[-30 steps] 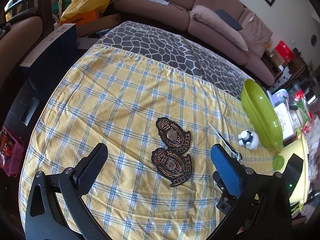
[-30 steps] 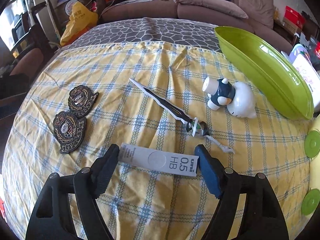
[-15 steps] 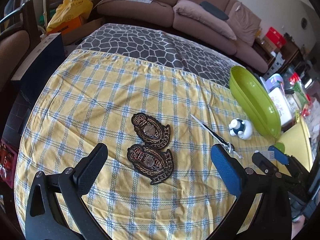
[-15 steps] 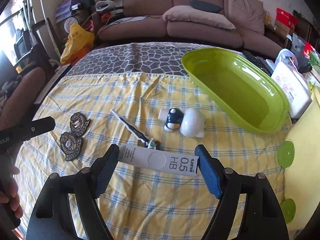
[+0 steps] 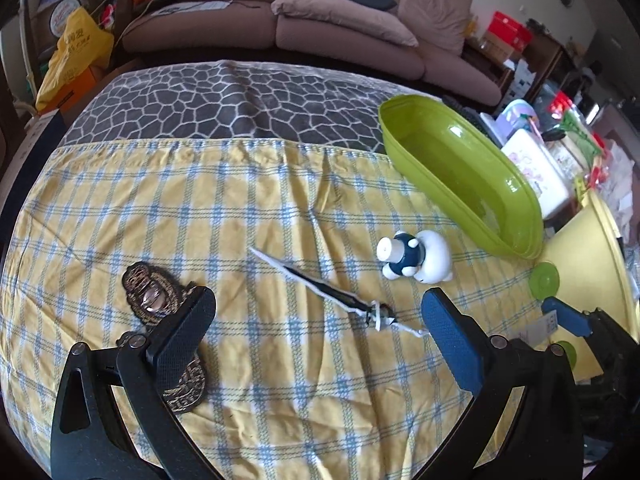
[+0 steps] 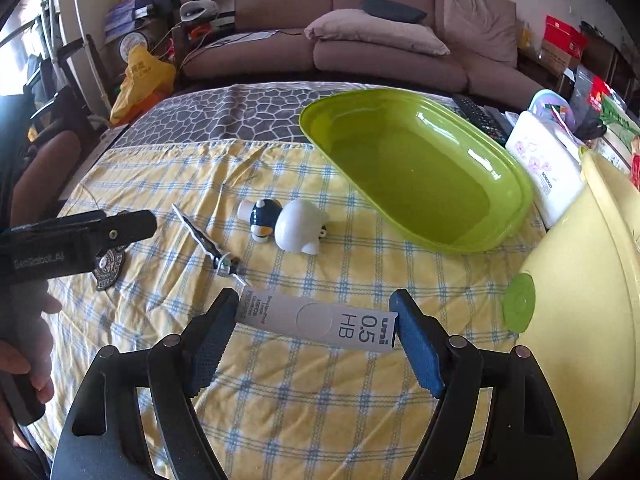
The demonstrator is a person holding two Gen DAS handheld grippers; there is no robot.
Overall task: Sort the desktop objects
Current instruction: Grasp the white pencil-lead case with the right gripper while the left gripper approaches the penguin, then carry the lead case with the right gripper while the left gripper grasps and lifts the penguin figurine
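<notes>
Left wrist view: the left gripper point(image 5: 316, 322) is spread wide and empty above the surface point(image 5: 260, 200); the toy sword point(image 5: 328, 290) lies diagonally just ahead between its fingers.

Right wrist view: the right gripper point(image 6: 316, 322) clamps a lead case point(image 6: 316, 320) endwise, crosswise to the fingers; the green tray point(image 6: 520, 184) lies ahead, to the right.

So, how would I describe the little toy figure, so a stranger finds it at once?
Find the green oval basin on the checked cloth. Just beside its near rim lies the toy figure, tipped over. It is the only rounded white and navy thing there.
</notes>
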